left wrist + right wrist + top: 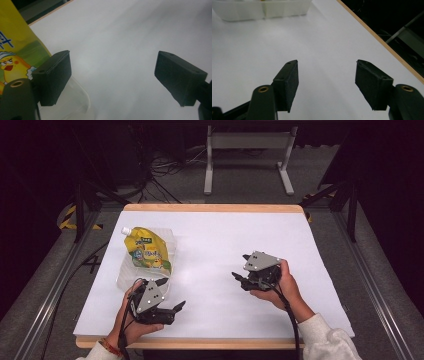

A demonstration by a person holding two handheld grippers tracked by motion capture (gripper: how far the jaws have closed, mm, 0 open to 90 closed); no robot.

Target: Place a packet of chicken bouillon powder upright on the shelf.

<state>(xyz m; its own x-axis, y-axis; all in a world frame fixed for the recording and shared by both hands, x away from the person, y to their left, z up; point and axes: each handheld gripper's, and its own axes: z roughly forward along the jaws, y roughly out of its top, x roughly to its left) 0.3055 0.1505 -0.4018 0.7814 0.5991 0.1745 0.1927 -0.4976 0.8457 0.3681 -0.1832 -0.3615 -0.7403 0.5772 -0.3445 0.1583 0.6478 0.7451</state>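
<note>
Yellow pouch point(146, 251) lying in the clear tray point(171, 240) at centre left, left gripper point(170, 295) and right gripper point(239, 279) both spread and empty, light tray likely to skid if nudged.

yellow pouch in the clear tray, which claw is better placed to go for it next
Left. The left claw sits open right at the clear tray holding the yellow pouch, which shows beside its pads. The right claw, also open, is well off across the white table.
</note>
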